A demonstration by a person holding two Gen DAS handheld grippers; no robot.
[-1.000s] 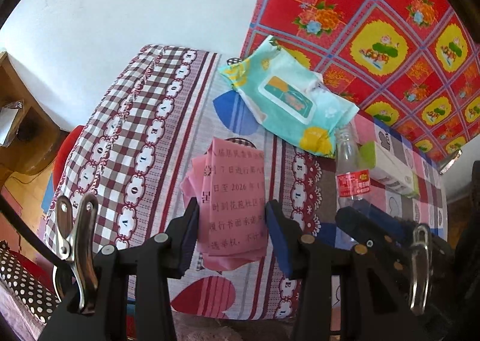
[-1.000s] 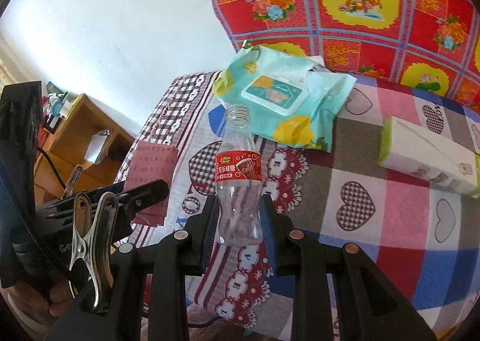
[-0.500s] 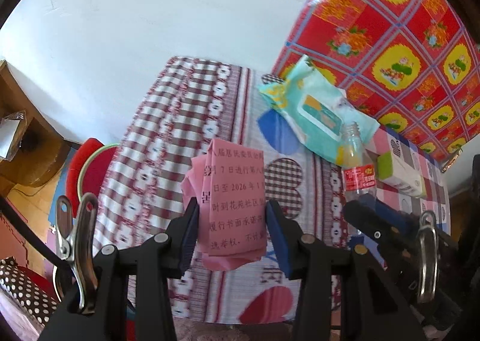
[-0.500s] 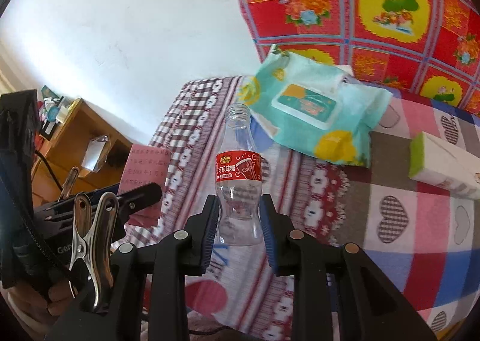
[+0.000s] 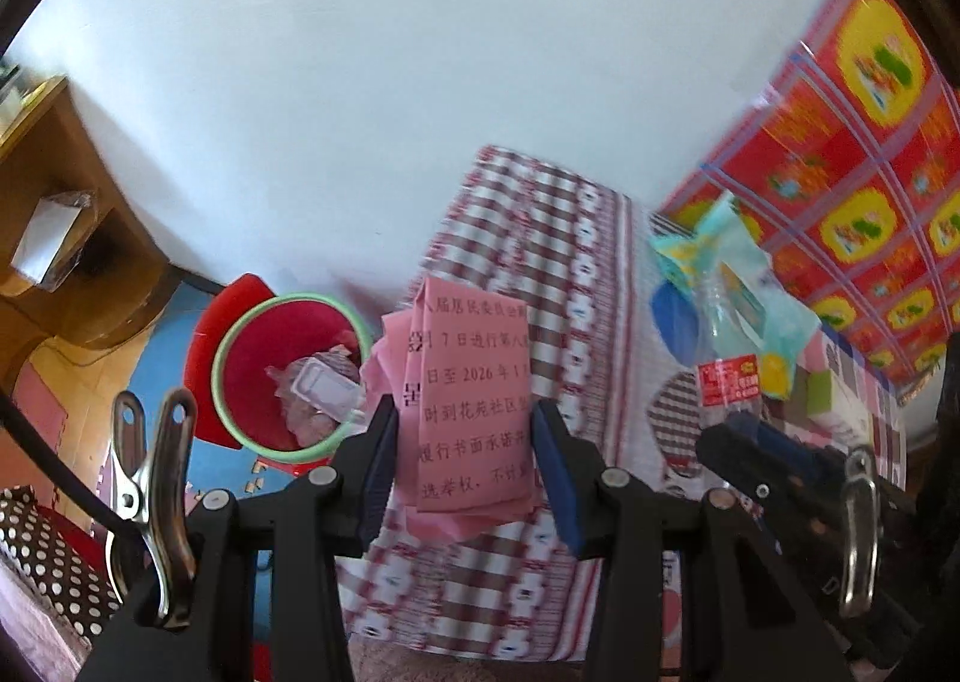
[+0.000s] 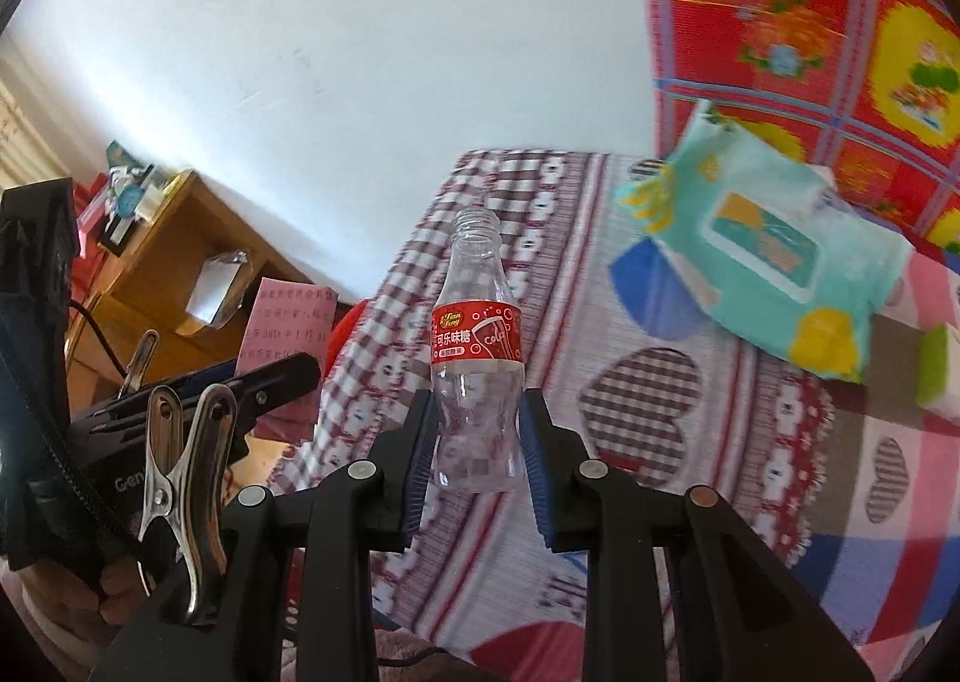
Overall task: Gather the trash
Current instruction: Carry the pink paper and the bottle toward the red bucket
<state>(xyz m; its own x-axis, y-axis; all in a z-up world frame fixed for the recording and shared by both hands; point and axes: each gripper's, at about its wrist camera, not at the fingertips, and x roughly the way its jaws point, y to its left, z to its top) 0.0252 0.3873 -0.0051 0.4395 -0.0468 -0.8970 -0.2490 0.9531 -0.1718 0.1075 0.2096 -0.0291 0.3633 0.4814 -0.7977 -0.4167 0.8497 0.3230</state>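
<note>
My left gripper (image 5: 465,466) is shut on a folded pink paper (image 5: 471,394) with printed characters and holds it above the table's left end. The paper also shows in the right wrist view (image 6: 288,322). My right gripper (image 6: 477,460) is shut on an empty clear plastic bottle (image 6: 477,358) with a red label and no cap, held upright above the table; it also shows in the left wrist view (image 5: 726,370). A red bin with a green rim (image 5: 288,370) stands on the floor left of the table, with trash inside.
The table wears a checked cloth (image 5: 540,238) with hearts. A teal wet-wipes pack (image 6: 762,250) and a white-green box (image 6: 942,376) lie on it. A wooden cabinet (image 5: 54,214) stands at the left. A red patterned cloth (image 6: 810,10) hangs behind.
Both grippers have swung left with their loads, away from the table's middle. The red bin has come into the left wrist view. The table items have shifted to the right.
</note>
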